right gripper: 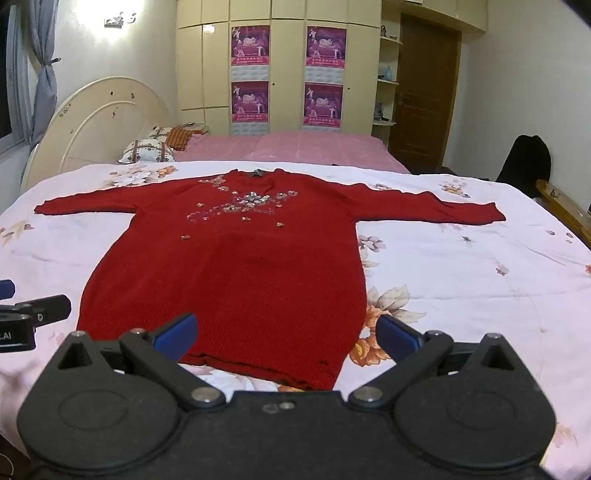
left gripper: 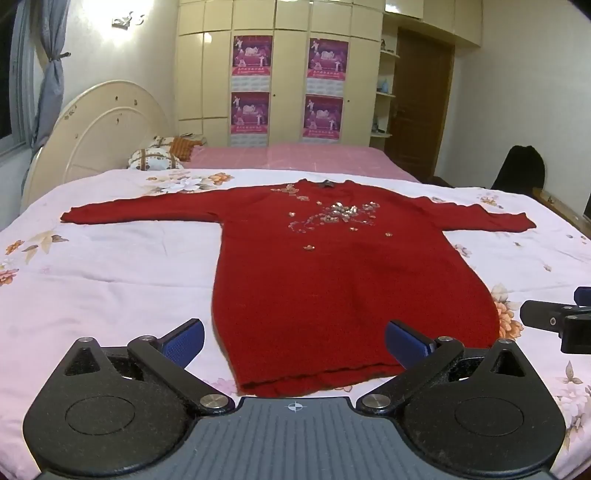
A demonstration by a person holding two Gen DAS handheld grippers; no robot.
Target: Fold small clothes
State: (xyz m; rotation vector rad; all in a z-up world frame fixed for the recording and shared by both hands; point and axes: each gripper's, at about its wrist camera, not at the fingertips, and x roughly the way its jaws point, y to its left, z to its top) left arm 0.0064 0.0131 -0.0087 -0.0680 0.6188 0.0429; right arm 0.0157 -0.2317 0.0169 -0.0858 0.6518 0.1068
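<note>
A red sweater (left gripper: 332, 280) is laid flat on the floral bed cover (left gripper: 110, 266), sleeves spread, just ahead of both tongs. The left tongs (left gripper: 295, 341) and right tongs (right gripper: 286, 334) are held spread wide above its hem, with nothing pinched.

Dim warm indoor light, glare from wall lamp (left gripper: 127, 20) (upper left), strong fisheye bending, dark corner vignetting
</note>
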